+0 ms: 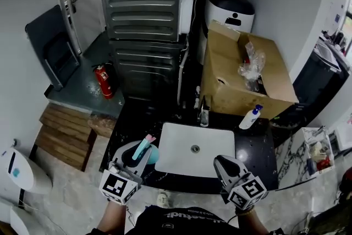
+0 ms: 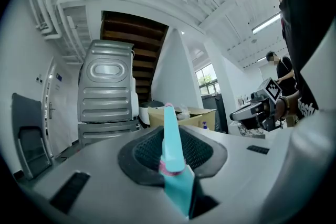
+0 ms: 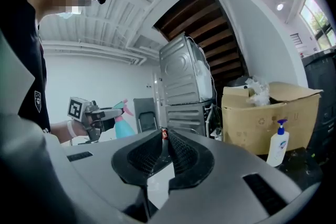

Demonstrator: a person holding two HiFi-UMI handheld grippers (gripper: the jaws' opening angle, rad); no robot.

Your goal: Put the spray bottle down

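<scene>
Counter (image 1: 257,150), plastic (image 1: 248,67) in cardboard box (image 1: 224,71), spray bottle (image 2: 172,149) in left gripper (image 1: 141,150)

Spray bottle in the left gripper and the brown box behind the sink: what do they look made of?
The teal spray bottle is probably smooth plastic, judging by its even colour and soft sheen. The brown open box looks like matt cardboard, with folded flaps and dull tan faces.

Sink (image 1: 181,143) viewed steeply from above by the head camera, left gripper (image 1: 144,147) and right gripper (image 1: 221,161) at the lower edge, gripper cameras set close behind own jaws, aimed level, cardboard box (image 1: 231,82) ahead shared by all three
</scene>
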